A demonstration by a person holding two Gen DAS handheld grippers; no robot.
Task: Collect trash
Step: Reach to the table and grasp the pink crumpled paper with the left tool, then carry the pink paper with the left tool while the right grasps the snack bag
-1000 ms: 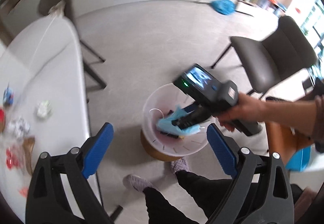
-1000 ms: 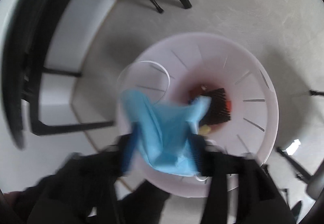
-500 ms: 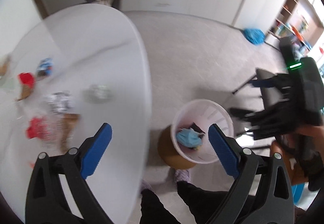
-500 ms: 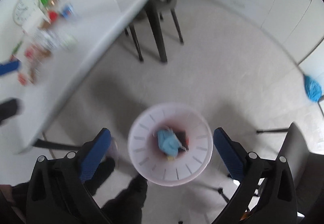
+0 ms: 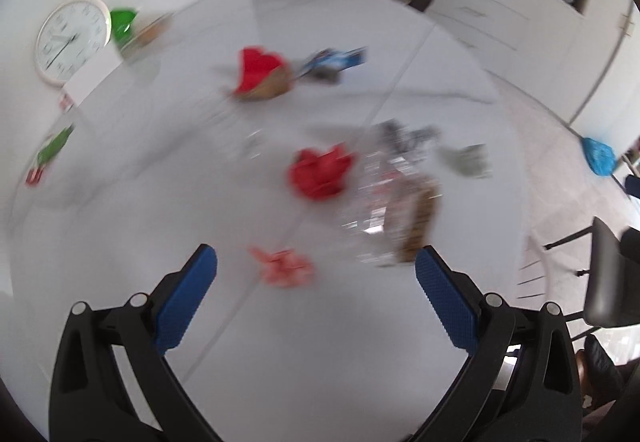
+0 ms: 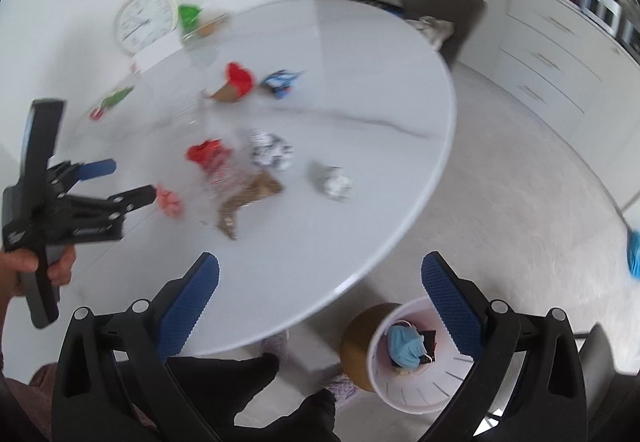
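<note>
Trash lies scattered on the white round table (image 5: 120, 234). A small pink scrap (image 5: 284, 266) lies just ahead of my open, empty left gripper (image 5: 316, 282). Beyond it are a red crumple (image 5: 320, 172), a clear wrapper with brown paper (image 5: 396, 218), a grey foil ball (image 5: 466, 160), a red-and-brown piece (image 5: 262, 78) and a blue wrapper (image 5: 336, 62). My right gripper (image 6: 320, 294) is open and empty over the table's near edge (image 6: 360, 274). The white bin (image 6: 424, 386) on the floor holds a blue face mask (image 6: 406, 346). My left gripper shows in the right wrist view (image 6: 132, 182).
A white clock (image 5: 70, 38) leans at the wall with green items (image 5: 122, 22) beside it. A dark chair (image 6: 444, 14) stands behind the table, another (image 5: 608, 282) at the right. A blue bag (image 5: 598, 156) lies on the floor. The person's legs (image 6: 256, 394) are below.
The blue mask was let go into the bin. Both grippers then swung up and away from the bin toward the table, and both are open.
</note>
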